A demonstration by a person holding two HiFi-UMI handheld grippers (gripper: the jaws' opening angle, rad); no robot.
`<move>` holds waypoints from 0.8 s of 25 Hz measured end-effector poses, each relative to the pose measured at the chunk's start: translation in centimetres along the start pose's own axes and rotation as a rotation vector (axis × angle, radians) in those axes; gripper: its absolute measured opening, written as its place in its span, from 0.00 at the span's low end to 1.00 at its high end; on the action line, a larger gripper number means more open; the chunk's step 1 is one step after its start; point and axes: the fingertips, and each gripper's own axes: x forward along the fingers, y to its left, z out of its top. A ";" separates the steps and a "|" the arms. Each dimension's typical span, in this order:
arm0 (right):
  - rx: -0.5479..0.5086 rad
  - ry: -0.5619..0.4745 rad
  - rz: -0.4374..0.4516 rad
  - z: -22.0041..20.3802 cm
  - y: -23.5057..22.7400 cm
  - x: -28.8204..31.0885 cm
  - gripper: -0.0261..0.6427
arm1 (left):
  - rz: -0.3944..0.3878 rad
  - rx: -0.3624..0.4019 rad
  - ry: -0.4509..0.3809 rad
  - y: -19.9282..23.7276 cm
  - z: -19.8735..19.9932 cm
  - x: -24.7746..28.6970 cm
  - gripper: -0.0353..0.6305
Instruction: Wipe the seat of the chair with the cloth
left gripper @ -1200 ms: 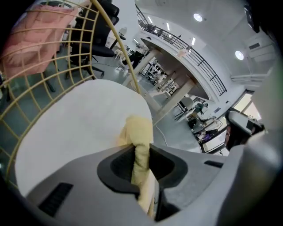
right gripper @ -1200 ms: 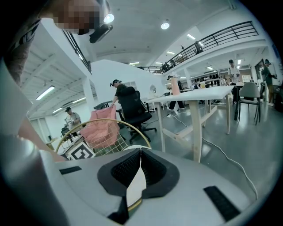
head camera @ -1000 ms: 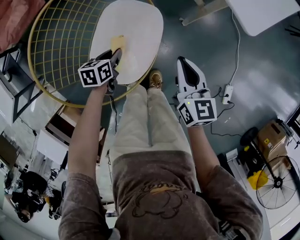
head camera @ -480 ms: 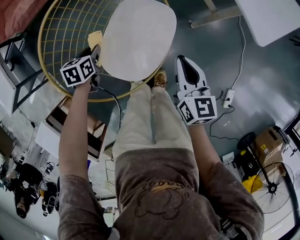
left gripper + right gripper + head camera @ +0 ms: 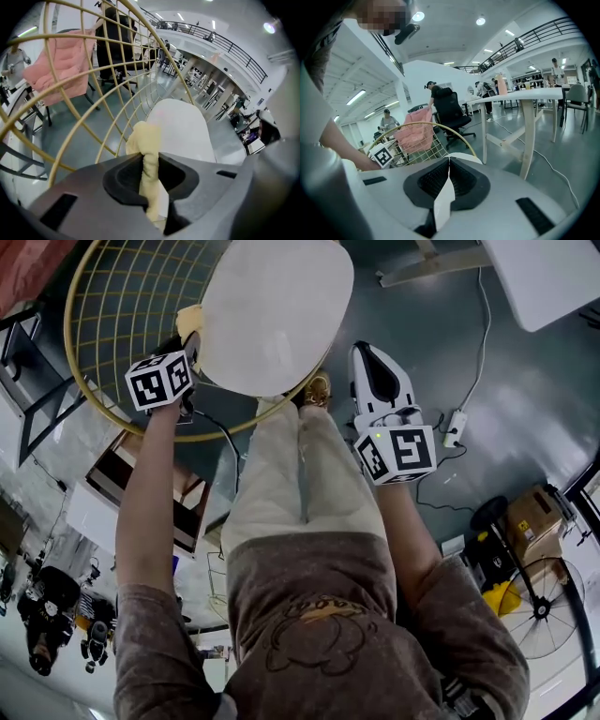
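Left gripper (image 5: 190, 341), clamped on yellow cloth (image 5: 190, 317), poised at the white seat (image 5: 277, 310) edge just ahead; wiping seemingly unfinished. Right gripper (image 5: 449, 163) closed, empty.

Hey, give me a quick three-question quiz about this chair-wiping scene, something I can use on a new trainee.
1. True or false: the right hand-held gripper has its jaws wide apart.
2. Which holds the yellow cloth? A) left hand-held gripper B) right hand-held gripper C) neither.
3. Fill in: the chair's wire back is ___ coloured.
Key: 1 false, they are together with nothing between them; 2 A; 3 gold.
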 end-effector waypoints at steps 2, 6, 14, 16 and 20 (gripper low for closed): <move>-0.004 0.000 -0.003 0.0 -0.1 -0.1 0.08 | -0.005 -0.004 0.015 0.0 -0.7 0.5 0.17; -0.007 0.002 -0.013 0.5 -1.2 -0.2 0.08 | -0.026 -0.029 0.032 -1.0 -0.8 1.3 0.17; -0.010 0.008 -0.018 -0.6 -0.9 -1.1 0.08 | -0.089 -0.057 0.070 -3.7 -4.0 2.3 0.17; -0.007 0.010 -0.016 -0.5 -1.2 -1.0 0.08 | -0.107 -0.063 0.074 -4.8 -4.0 2.7 0.17; -0.009 0.009 -0.014 -0.8 -0.5 -1.7 0.08 | -0.161 -0.080 0.076 -7.1 -5.2 2.3 0.17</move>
